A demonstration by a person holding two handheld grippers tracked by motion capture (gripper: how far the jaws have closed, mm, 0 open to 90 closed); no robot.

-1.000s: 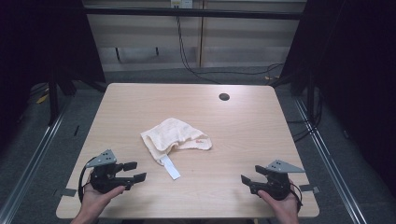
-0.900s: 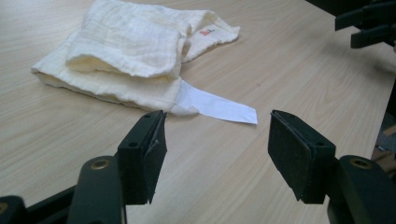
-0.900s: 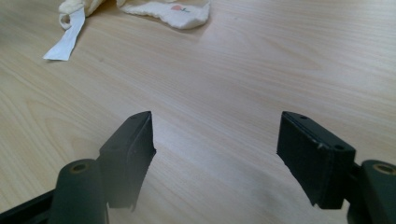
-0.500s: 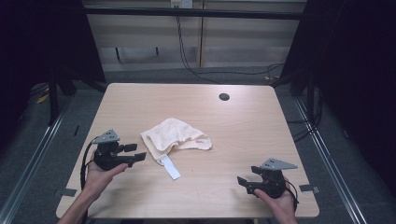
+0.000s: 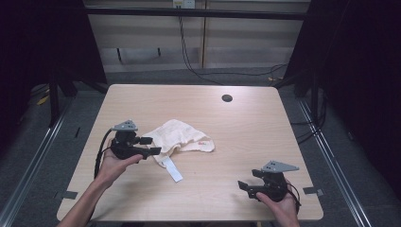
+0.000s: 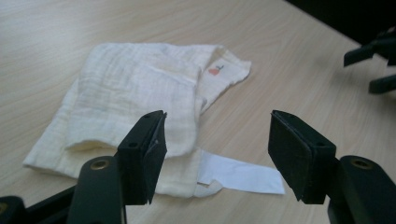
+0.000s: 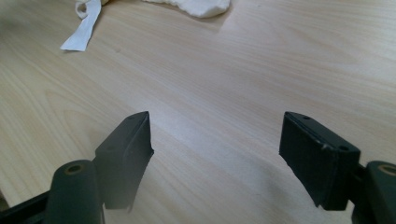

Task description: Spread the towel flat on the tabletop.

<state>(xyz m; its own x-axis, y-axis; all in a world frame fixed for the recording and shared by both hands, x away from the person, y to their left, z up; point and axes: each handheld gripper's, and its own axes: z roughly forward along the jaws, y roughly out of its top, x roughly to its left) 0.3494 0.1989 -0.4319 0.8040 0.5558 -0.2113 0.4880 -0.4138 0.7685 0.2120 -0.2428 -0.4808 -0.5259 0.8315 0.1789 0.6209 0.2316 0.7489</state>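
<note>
A crumpled cream cloth (image 5: 182,139) lies near the middle of the wooden table (image 5: 246,127), with a white strap (image 5: 171,169) trailing toward the front edge. In the left gripper view the cloth (image 6: 135,98) carries a small red mark and the strap (image 6: 238,173) lies between the jaws. My left gripper (image 5: 150,145) hovers open at the cloth's left edge, jaws wide apart (image 6: 217,149), nothing held. At the front right my right gripper (image 5: 245,187) is open and empty above bare wood (image 7: 217,149); the cloth (image 7: 196,5) and strap (image 7: 84,28) lie far off.
A dark round cable hole (image 5: 227,98) sits near the table's far edge. Black cables (image 5: 189,52) hang behind the table. Dark frames and floor flank both sides. Bare wood stretches across the table's right half.
My left gripper has moved forward and right from the front left corner up to the cloth's left edge. The right gripper has shifted only slightly. The cloth has not moved.
</note>
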